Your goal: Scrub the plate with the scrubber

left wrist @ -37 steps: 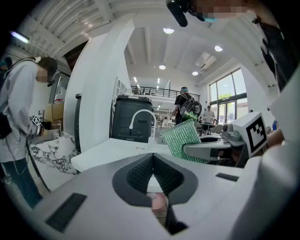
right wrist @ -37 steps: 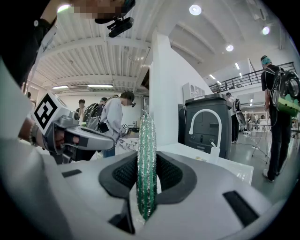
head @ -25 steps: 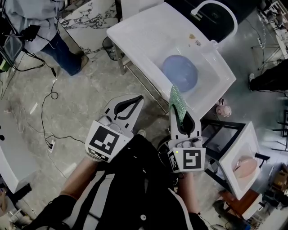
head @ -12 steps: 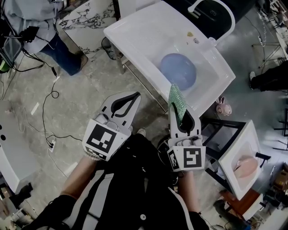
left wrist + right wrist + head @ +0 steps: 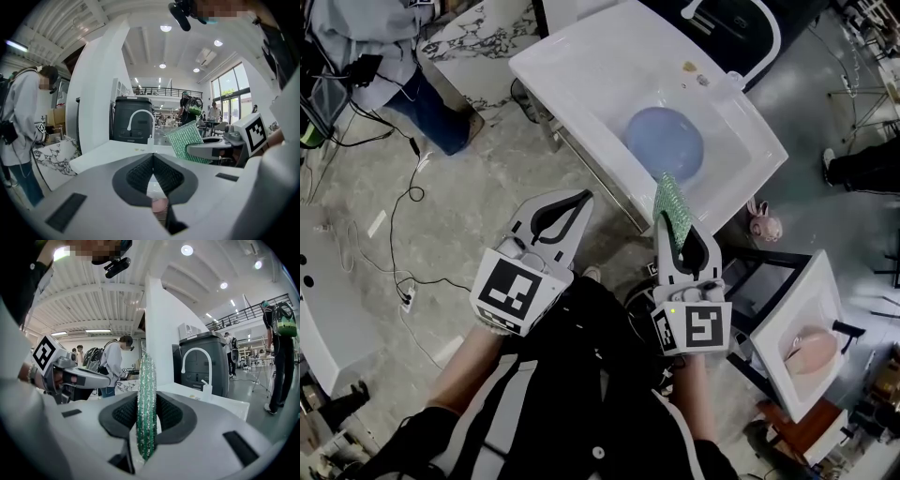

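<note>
Plate (image 5: pixel 664 143) lies flat in the white sink (image 5: pixel 581 66); being round, it has no long axis of its own, and we hold both tools short of it. Our right gripper (image 5: pixel 673 236) is clamped on the green scrubber (image 5: pixel 671 204), which stands on edge between the pads. Its long axis runs along the jaws and points past the tips toward the plate, its far end over the sink's near rim. Our left gripper (image 5: pixel 581 199) is closed tight with nothing in it. We see two risks. The scrubber is thin and held by one end, so pressing could fold it or work it out of the pads. The plate sits loose, so a hard stroke could skate it across the basin.
</note>
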Demonstrator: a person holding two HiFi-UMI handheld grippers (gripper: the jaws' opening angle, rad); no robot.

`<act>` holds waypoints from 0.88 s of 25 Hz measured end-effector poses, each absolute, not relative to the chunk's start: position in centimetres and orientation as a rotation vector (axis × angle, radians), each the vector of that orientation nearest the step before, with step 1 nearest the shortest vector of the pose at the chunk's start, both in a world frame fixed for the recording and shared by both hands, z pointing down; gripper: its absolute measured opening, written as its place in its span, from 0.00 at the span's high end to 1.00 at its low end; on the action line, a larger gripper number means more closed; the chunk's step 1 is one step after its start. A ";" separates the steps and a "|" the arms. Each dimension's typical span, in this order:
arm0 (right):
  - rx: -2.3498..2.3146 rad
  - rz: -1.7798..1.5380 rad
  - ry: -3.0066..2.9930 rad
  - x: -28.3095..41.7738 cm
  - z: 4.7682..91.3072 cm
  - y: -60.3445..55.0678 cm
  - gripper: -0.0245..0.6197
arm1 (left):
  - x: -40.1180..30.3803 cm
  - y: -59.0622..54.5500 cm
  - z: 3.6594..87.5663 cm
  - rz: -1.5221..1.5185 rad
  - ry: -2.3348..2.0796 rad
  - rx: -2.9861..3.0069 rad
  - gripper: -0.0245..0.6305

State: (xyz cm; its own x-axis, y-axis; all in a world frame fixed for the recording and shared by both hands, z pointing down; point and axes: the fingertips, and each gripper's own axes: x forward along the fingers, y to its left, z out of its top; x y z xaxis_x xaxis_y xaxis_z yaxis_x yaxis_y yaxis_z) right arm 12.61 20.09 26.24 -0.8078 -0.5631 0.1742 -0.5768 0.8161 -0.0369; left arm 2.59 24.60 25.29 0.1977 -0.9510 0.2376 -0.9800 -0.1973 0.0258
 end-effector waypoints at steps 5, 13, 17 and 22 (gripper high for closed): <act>0.908 0.125 -2.850 13.9 26.4 19.4 0.82 | 3.7 23.9 25.4 0.263 -1.865 2.286 0.96; 0.964 0.126 -2.845 14.6 26.9 17.7 0.82 | 4.0 22.4 25.6 0.276 -1.856 2.327 0.96; 1.014 0.104 -2.827 14.2 26.8 16.7 0.82 | 3.6 21.1 26.1 0.265 -1.811 2.364 0.96; 1.140 0.106 -2.781 13.6 26.5 13.9 0.82 | 2.9 17.8 25.8 0.272 -1.717 2.445 0.96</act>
State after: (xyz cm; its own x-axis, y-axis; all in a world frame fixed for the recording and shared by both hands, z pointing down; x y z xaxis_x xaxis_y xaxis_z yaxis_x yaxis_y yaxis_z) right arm 13.58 13.88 26.52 -0.7050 -0.6931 0.1505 -0.7025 0.7115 -0.0141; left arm 2.90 17.81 25.83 0.3316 -0.9155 0.2278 -0.9411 -0.3379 0.0122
